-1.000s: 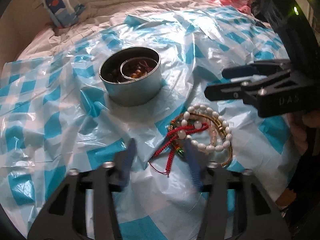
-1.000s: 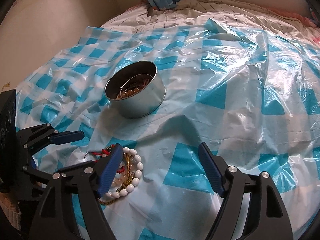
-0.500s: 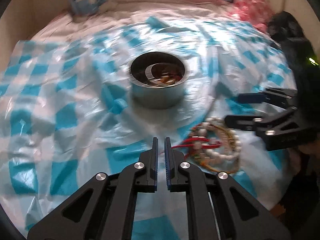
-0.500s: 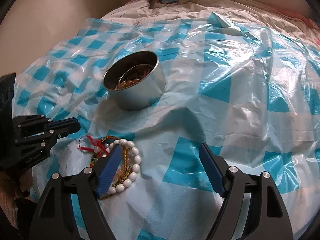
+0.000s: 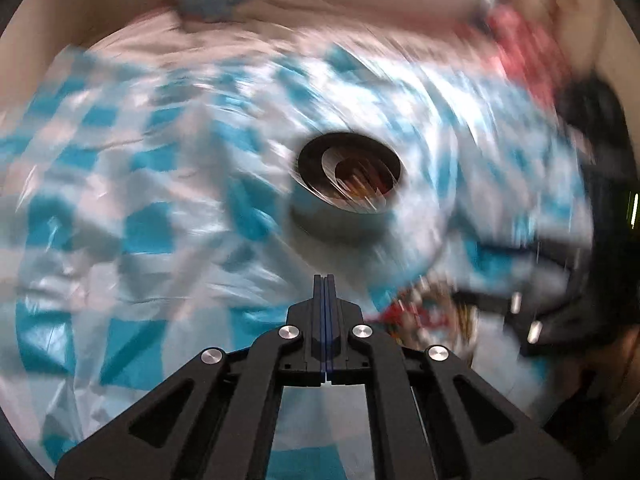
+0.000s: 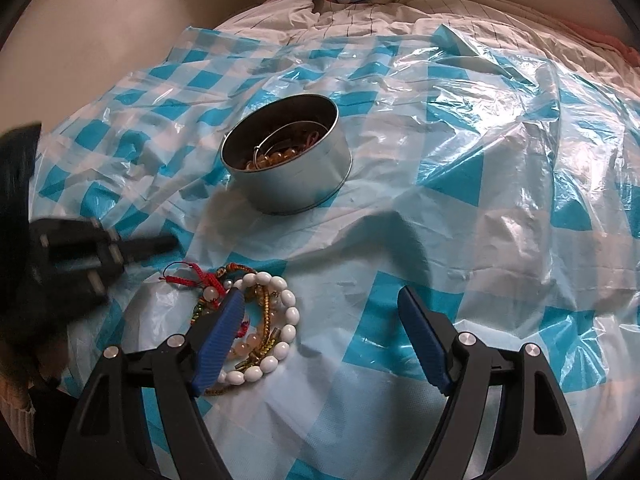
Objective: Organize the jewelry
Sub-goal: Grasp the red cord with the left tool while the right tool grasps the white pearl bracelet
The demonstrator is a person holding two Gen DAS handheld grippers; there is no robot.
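Bracelets (image 6: 256, 320) tangled: white beads, red cord, gold

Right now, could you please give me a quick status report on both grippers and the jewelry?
Left gripper shut, empty. Right gripper open over bracelet pile. Round tin holds some jewelry. Nothing in the way.

The round tin (image 6: 296, 184) is dull brushed metal. The checked sheet (image 6: 500, 160) is thin, glossy, crinkled plastic. The white beads (image 6: 286, 312) look smooth and shiny. The right gripper's fingers (image 6: 420, 336) have ribbed blue pads.
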